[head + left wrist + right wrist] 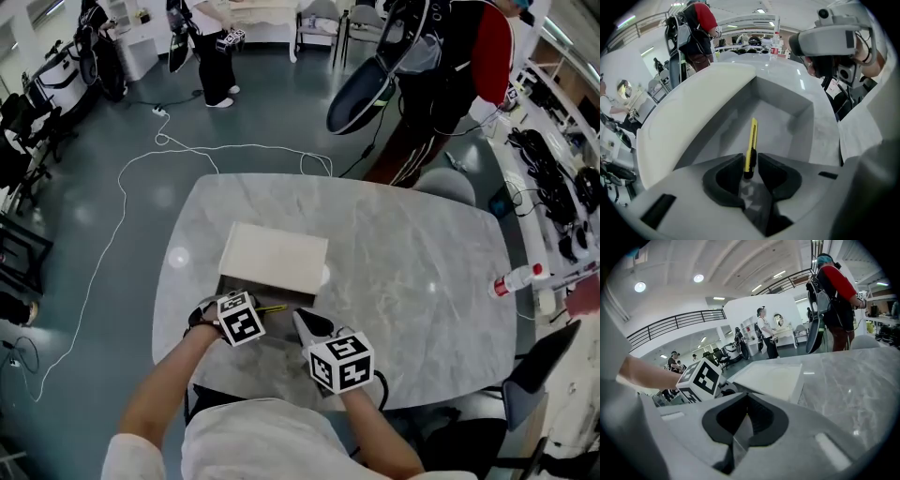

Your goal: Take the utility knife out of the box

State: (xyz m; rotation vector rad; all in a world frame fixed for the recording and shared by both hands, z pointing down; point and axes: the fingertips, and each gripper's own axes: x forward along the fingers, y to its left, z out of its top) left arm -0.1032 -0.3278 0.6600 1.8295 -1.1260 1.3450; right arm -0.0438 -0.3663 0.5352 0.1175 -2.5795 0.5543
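On the marble table (412, 262) stands a shallow box (780, 115) with a grey inside, its white lid (274, 258) folded back on the far side. My left gripper (255, 311) is at the box's near edge, shut on the rear end of a yellow utility knife (751, 143). The knife points forward over the box's inside, and shows as a short yellow strip (273, 307) in the head view. My right gripper (312, 324) hovers just right of it near the table's front edge, shut with nothing held. From the right gripper view the lid (771, 378) lies ahead.
A white bottle with a red cap (517, 278) lies at the table's right edge. A grey chair (448, 185) stands at the far side, with a person in red and black (450, 75) behind it. A white cable (141, 187) trails over the floor to the left.
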